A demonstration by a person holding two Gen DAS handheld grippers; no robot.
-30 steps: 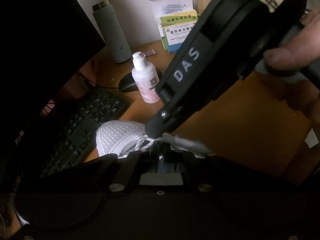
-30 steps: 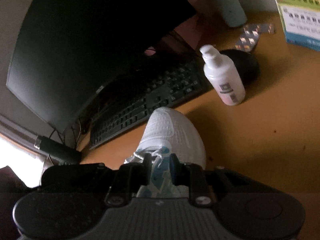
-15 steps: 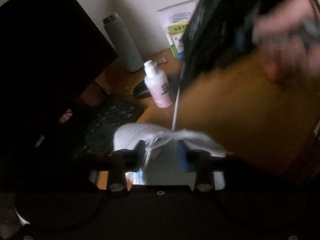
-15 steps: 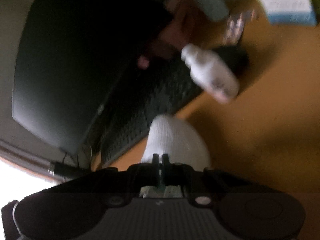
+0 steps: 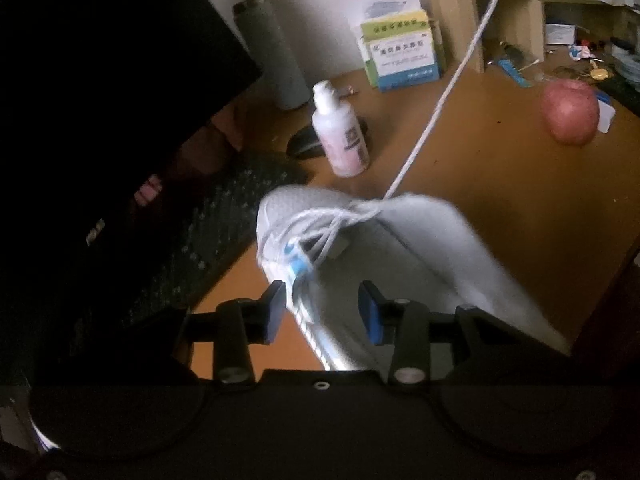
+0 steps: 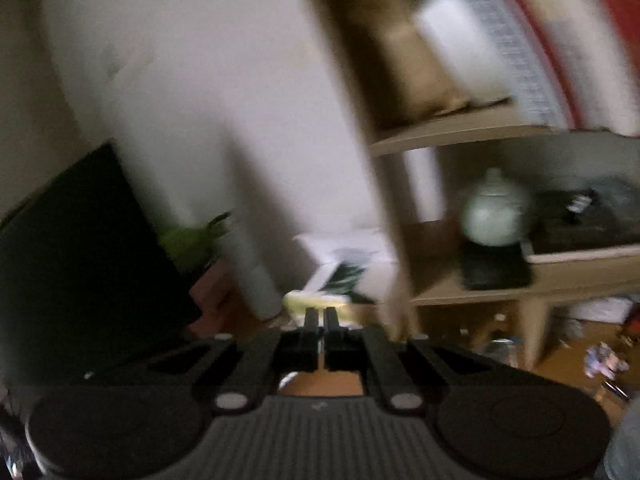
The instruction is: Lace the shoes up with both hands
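Observation:
A white mesh shoe [image 5: 424, 248] lies on the orange desk [image 5: 500, 184], toe toward the keyboard. Its white lace [image 5: 436, 100] runs taut from a bunch at the eyelets [image 5: 360, 210] up and to the right, out of the top of the left wrist view. My left gripper [image 5: 322, 311] hovers open over the shoe's near side, and its blue pads [image 5: 276, 308] touch nothing. In the blurred right wrist view my right gripper [image 6: 320, 320] is shut, raised high and pointing at the wall and shelves. A pale sliver shows between its fingers, so I take it to hold the lace end.
A dark monitor [image 5: 100, 92] and black keyboard [image 5: 192, 248] fill the left. A white bottle [image 5: 340, 132], a mouse [image 5: 308, 144], a grey flask [image 5: 272, 52] and medicine boxes [image 5: 400, 52] stand behind the shoe. An apple [image 5: 570, 110] lies at the right, below cluttered shelves [image 6: 480, 136].
My left gripper let go and opened. My right gripper shut at the eyelets, then swung up and away to the right, drawing the lace taut; the shoe has left its view.

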